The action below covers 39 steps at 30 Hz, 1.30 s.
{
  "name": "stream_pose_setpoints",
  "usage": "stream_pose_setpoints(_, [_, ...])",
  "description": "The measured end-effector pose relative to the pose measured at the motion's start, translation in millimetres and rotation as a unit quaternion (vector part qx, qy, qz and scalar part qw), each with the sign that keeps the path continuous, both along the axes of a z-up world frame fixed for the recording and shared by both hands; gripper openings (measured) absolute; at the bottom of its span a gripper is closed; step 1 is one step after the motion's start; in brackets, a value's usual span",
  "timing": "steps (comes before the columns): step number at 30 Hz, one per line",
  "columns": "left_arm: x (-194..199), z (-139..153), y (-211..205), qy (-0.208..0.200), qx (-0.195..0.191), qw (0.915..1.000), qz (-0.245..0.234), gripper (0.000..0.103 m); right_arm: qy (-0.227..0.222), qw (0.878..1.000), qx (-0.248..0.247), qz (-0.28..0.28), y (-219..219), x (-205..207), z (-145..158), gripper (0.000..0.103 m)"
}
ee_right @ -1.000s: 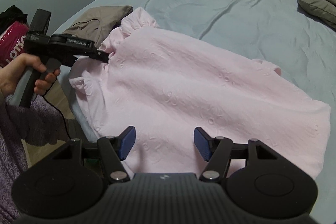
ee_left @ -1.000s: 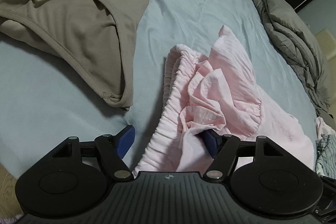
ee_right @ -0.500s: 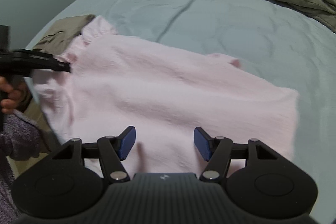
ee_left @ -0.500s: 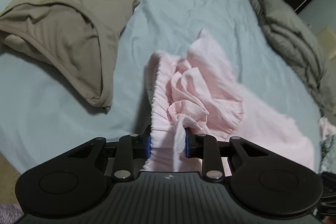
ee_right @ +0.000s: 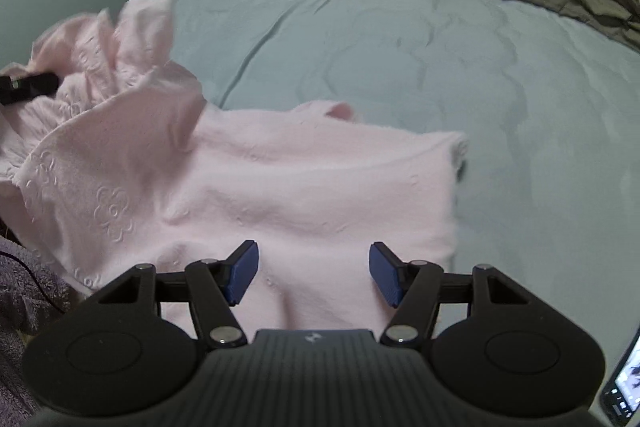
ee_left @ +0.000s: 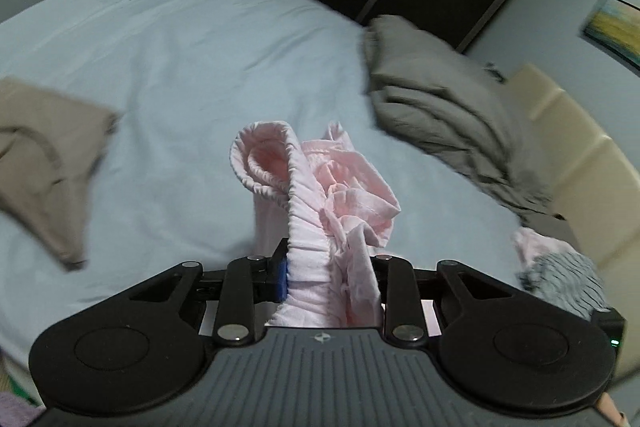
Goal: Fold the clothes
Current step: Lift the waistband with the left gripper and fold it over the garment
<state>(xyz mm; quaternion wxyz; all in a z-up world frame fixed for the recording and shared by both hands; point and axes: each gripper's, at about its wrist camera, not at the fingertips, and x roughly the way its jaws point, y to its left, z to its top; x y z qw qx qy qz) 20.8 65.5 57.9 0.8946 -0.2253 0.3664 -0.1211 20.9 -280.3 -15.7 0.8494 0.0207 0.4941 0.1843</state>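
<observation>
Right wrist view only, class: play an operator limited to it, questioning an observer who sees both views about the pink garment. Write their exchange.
Operator: Is the left gripper really clamped on the fabric?
Observer: Yes. The left gripper has just been closing its jaws and is shut on the pink garment at its gathered elastic edge.
Operator: What lies beyond that gripper?
Observer: A tan garment lies on the bed sheet, left in the left wrist view.

pink garment: soft matt cloth, embossed flowers
bedsheet: smooth matt fabric
right gripper: matt black plastic, ribbed blue pads
</observation>
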Motion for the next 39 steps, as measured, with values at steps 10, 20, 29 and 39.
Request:
stream_pose_setpoints(10, [14, 20, -112, -0.018, -0.001, 0.9950, -0.098, 0.025, 0.010, 0.999, 0.016, -0.036, -38, -5, -3, 0.065])
stream_pose_setpoints(20, [9, -51, -196, 0.034, 0.060, 0.9821, -0.175, 0.025, 0.019, 0.996, 0.025, -0.082, -73, -4, -8, 0.065])
stream_pose_setpoints(29, [-16, -51, -196, 0.010, 0.079, 0.9783, -0.191, 0.025, 0.036, 0.992, 0.059, -0.106, -88, 19, -41, 0.021])
stream_pose_setpoints(39, [-17, -57, -217, -0.007, 0.109, 0.9707, -0.214, 0.025, -0.007, 0.978, 0.155, -0.136, -88, 50, -22, 0.019])
